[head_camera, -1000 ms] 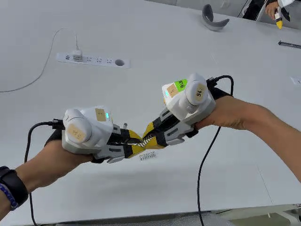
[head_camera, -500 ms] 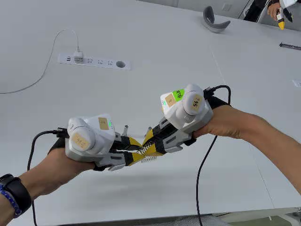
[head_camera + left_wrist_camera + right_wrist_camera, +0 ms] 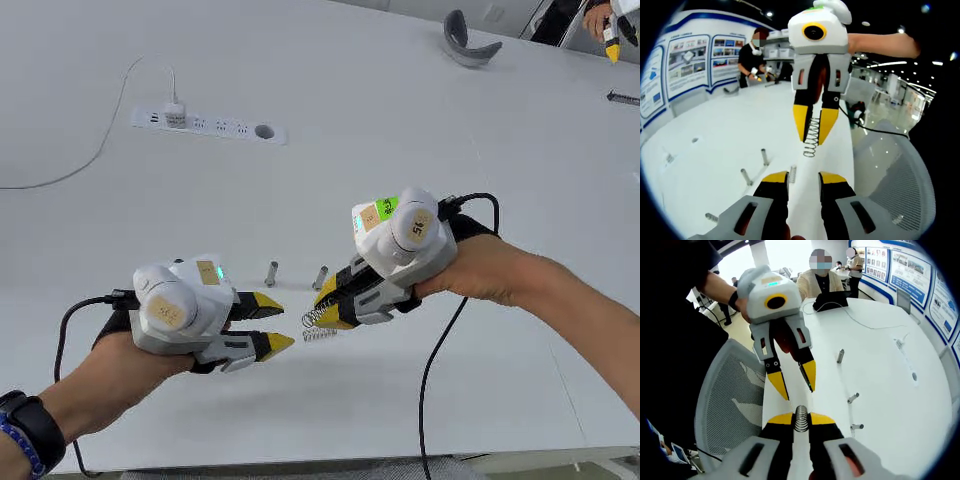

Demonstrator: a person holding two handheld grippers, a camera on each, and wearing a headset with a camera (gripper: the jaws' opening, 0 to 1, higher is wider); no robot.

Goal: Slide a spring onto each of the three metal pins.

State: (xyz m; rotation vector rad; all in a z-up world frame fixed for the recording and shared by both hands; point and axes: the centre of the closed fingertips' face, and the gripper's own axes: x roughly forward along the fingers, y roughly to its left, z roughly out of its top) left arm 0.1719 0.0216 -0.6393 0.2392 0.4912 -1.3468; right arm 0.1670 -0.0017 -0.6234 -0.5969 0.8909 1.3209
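My right gripper (image 3: 327, 306) is shut on a small metal spring (image 3: 314, 317), which sticks out past its yellow tips above the white table (image 3: 420, 110). The same spring (image 3: 800, 418) sits pinched between the jaws in the right gripper view. A short gap away, my left gripper (image 3: 274, 322) faces it, open and holding nothing. From the left gripper view, the right gripper (image 3: 814, 131) hangs ahead with the spring (image 3: 811, 139) dangling. Two short metal pins (image 3: 271, 273) (image 3: 320, 277) stand just behind the grippers. A second spring (image 3: 321, 334) lies on the table below the right gripper.
A white power strip (image 3: 208, 127) with a cable lies at the back left. A grey curved object (image 3: 470, 45) rests at the far right. Black cables trail from both grippers. A mesh chair (image 3: 727, 405) stands at the table's near edge. Another person's hand (image 3: 600, 18) works at the far corner.
The two grippers were tip to tip at the spring. My left gripper has drawn back to the left and its jaws have opened. The spring stays in the right gripper.
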